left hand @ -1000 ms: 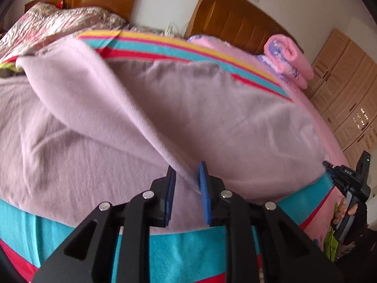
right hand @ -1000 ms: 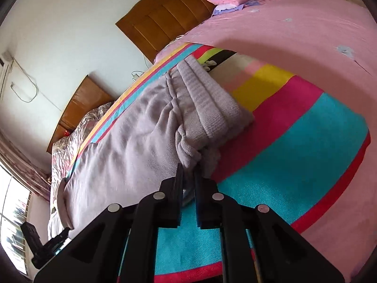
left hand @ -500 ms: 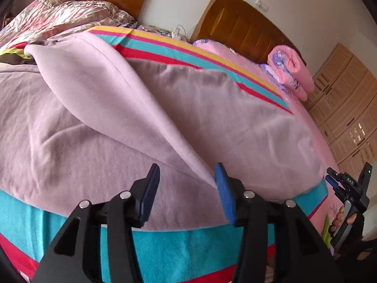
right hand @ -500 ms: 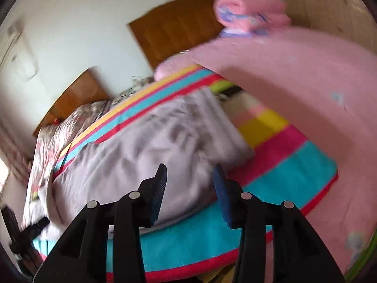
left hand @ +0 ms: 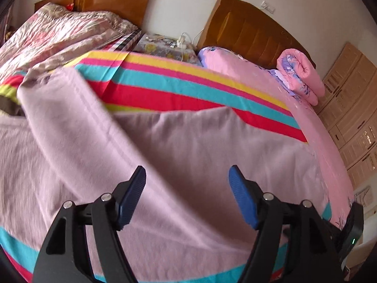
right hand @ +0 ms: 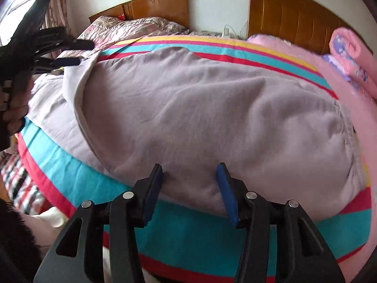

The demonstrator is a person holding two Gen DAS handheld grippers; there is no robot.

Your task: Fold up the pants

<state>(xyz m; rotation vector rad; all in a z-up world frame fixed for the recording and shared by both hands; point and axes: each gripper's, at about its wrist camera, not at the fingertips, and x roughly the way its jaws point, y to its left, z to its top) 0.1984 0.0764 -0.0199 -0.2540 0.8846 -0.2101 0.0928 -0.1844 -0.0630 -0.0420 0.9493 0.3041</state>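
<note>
The lilac-grey pants (left hand: 179,146) lie spread on a striped blanket (left hand: 179,80) on the bed, one leg laid over the other with a seam running diagonally. They also show in the right wrist view (right hand: 200,108), with the waistband end at the right. My left gripper (left hand: 187,179) is open and empty, just above the pants near the front edge. My right gripper (right hand: 189,172) is open and empty at the pants' near edge. The left gripper also shows in the right wrist view (right hand: 68,54), at the far left over the leg ends.
A rolled pink quilt (left hand: 301,75) lies at the back right on the pink sheet (left hand: 313,127). A flowered quilt (left hand: 63,33) covers the second bed at the left. Wooden headboards (left hand: 247,28) and a cluttered nightstand (left hand: 165,44) stand behind. Wardrobes (left hand: 353,108) line the right wall.
Both grippers have let go of the pants and opened wide. The right gripper has swung round from the waistband corner to face the pants' long side.
</note>
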